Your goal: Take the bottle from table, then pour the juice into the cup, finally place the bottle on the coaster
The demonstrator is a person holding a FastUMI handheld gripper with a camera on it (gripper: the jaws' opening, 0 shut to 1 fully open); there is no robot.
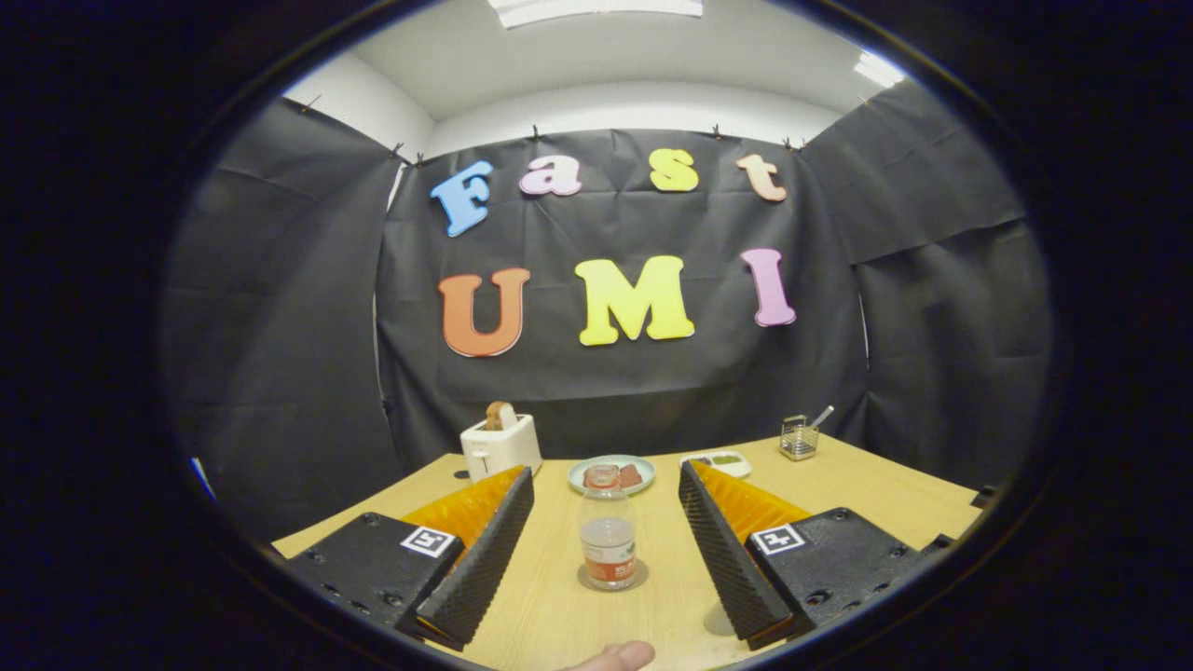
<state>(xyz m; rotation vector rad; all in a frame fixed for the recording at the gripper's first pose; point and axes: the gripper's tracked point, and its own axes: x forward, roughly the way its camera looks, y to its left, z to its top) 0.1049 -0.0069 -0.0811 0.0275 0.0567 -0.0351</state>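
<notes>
Fingers point(606, 485) spread wide, released; bottle point(608, 540) upright on coaster point(585, 580) between them, clear gaps both sides.

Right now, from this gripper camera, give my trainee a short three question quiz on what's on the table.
1. True or false: the gripper is shut on the bottle.
2. The bottle stands on: A the plate, B a round coaster, C the toaster.
3. What sticks up from the toaster?

Key: 1 false, the fingers are spread wide, the bottle untouched between them. 2 B. 3 A slice of toast.
</notes>
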